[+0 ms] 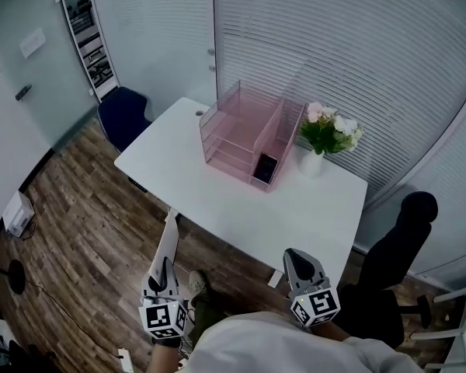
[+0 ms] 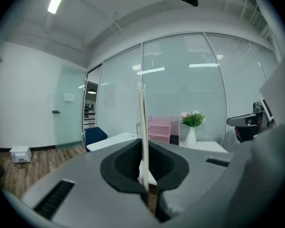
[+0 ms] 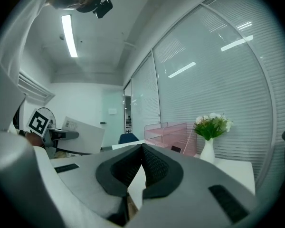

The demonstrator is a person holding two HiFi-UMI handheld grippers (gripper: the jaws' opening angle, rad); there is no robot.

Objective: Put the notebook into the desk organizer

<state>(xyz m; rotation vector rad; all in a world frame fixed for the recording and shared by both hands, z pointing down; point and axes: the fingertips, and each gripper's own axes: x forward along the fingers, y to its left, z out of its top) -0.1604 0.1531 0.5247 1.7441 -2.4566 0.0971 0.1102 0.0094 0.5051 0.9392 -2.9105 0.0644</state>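
Observation:
The notebook is a thin white book. It stands on edge between the jaws of my left gripper, which is shut on it. It points toward the white table. In the left gripper view its edge rises as a narrow strip from the jaws. In the right gripper view its cover shows at the left. The pink see-through desk organizer stands at the table's far side, well ahead of both grippers. My right gripper is shut with nothing in it, short of the table's near edge.
A black object sits in the organizer's right compartment. A white vase of flowers stands just right of the organizer. A blue chair is beyond the table's left end and a black office chair at its right. Wood floor lies below.

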